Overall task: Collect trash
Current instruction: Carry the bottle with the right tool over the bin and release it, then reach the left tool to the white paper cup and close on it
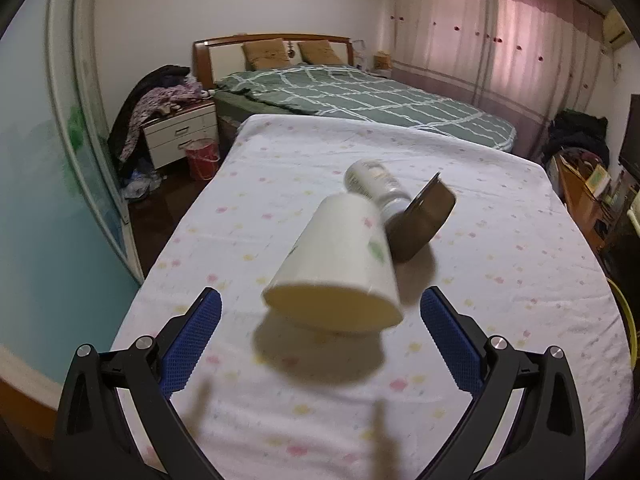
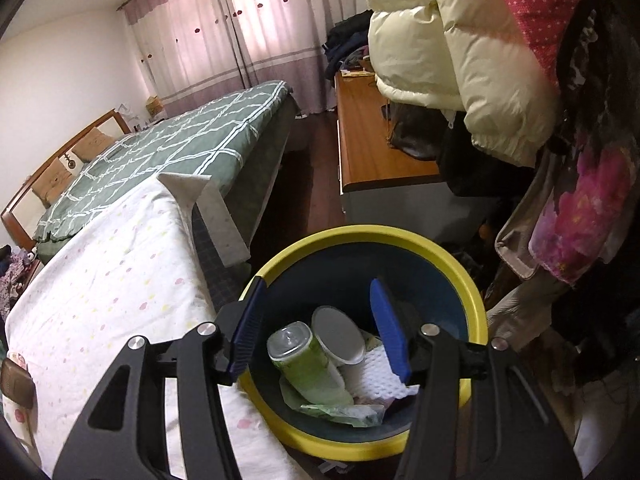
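Note:
On the flowered white tablecloth (image 1: 280, 168) a white paper cup (image 1: 340, 264) lies on its side, its mouth toward me and a dark shadow under it. Behind it lie a white bottle (image 1: 372, 184) and a brown tin (image 1: 424, 224) with its lid bent up. My left gripper (image 1: 320, 308) is open, and its blue fingertips flank the cup's mouth without touching it. My right gripper (image 2: 318, 284) hangs open over a blue bin with a yellow rim (image 2: 400, 238), with nothing between its pads. In the bin lie a green can (image 2: 308, 364), a white cup (image 2: 340, 338), white foam netting (image 2: 376, 378) and crumpled wrappers.
A bed with a green checked cover (image 1: 360, 96) stands beyond the table. A bedside cabinet (image 1: 180, 136) piled with clothes and a red bucket (image 1: 202, 158) are at its left. Hanging coats (image 2: 460, 60) and a wooden cabinet (image 2: 372, 140) crowd the bin's right side.

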Demonstrator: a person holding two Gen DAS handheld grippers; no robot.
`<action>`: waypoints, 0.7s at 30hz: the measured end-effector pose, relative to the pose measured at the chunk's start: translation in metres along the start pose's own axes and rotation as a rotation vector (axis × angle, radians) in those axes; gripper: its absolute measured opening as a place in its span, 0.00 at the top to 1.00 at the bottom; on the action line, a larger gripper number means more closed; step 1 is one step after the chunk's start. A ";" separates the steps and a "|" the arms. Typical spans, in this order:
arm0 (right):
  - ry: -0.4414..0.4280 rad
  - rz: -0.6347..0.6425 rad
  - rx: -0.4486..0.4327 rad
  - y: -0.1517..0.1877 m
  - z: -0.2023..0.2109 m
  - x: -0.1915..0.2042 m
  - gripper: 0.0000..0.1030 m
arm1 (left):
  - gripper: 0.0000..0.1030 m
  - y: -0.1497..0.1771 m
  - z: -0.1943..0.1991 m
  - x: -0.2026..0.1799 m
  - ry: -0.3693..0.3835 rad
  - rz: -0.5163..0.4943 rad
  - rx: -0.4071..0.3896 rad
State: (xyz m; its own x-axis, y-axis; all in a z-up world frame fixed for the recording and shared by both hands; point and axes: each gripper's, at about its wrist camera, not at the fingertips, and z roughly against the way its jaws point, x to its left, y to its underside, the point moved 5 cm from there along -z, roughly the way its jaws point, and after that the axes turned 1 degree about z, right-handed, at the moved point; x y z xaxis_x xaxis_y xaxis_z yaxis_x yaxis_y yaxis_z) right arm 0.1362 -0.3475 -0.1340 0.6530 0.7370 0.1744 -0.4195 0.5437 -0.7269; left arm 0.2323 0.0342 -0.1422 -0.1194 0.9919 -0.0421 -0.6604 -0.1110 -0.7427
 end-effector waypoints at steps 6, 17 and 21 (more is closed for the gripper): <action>-0.017 0.004 0.019 0.003 -0.005 0.003 0.50 | 0.05 -0.034 -0.016 -0.009 0.031 -0.047 0.068; -0.038 0.008 0.051 0.003 -0.012 0.005 0.50 | 0.05 -0.049 -0.067 -0.016 0.008 -0.153 0.264; -0.046 0.015 0.064 0.005 -0.015 0.008 0.49 | 0.06 -0.048 -0.077 -0.016 0.020 -0.171 0.311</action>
State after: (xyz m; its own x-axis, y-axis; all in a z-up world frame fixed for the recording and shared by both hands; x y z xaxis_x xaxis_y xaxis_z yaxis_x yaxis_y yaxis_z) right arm 0.1484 -0.3453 -0.1456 0.6174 0.7621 0.1950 -0.4696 0.5559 -0.6860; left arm 0.3232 0.0283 -0.1575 0.0249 0.9984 0.0499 -0.8641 0.0466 -0.5011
